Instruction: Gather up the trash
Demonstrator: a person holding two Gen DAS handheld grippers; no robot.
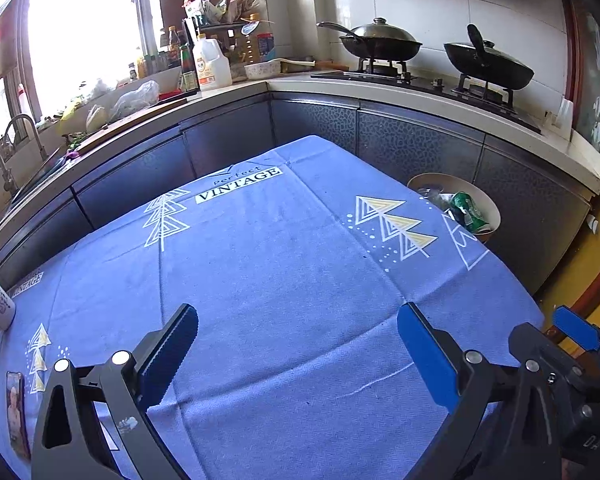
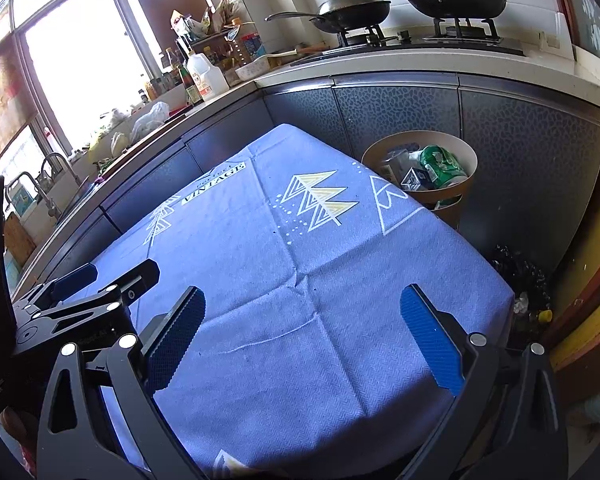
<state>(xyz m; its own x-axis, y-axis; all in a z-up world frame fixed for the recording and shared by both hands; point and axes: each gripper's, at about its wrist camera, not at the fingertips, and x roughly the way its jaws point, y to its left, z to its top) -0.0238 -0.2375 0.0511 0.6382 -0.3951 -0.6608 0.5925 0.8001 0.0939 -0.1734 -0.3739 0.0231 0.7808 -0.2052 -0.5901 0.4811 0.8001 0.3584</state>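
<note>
Both tools gape wide and empty: left tool [image 1: 298, 354], right tool [image 2: 302, 338]. Trash [image 2: 440, 166] lies in the bin [image 2: 466, 152], far ahead-right of them. The counter [image 2: 300, 260] shows none; check its edges before finishing.

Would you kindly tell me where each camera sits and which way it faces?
Left wrist: on the left tool, open, facing across the blue tablecloth toward the stove; the right tool shows at right.
Right wrist: on the right tool, open, same heading; the left tool shows at left.
Shared: tablecloth, trash bin with green can, pans.
</note>
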